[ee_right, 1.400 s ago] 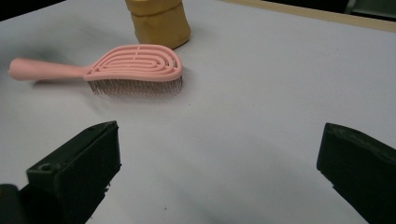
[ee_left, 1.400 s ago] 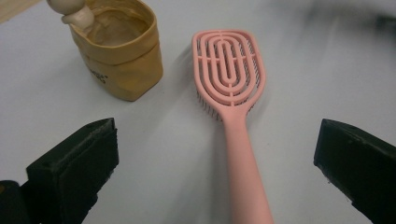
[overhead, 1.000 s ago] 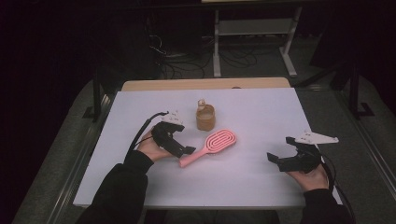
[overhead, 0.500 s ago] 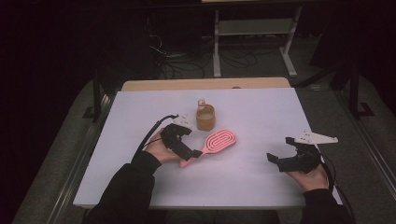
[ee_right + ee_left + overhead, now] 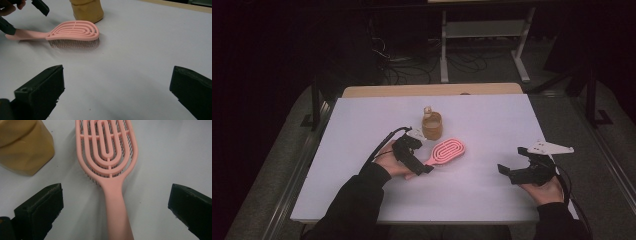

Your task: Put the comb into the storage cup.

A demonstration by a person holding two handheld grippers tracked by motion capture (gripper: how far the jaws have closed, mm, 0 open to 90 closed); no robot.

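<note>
Pink hairbrush (image 5: 446,151) lies bristles-down mid-table, just near of the tan cup (image 5: 431,125). Over the last second the left gripper (image 5: 418,167) has moved in, jaws spread either side of the handle, ready to pinch. Right gripper (image 5: 510,172) waits spread, well to the right.

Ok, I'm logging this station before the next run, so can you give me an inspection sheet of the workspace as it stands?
Surface: white table, flat, no spills seen.
Job's things: pink hairbrush lying bristles down, handle toward the left gripper; brown cup standing just behind it.
Clutter: nothing seen.
Grippers: left gripper open, jaws either side of the brush handle, not closed on it; right gripper open, holding nothing, apart from the brush.
Cables: black cable trails from the left gripper across the table.
Surroundings: dark room, a metal frame and floor cables behind the table.
</note>
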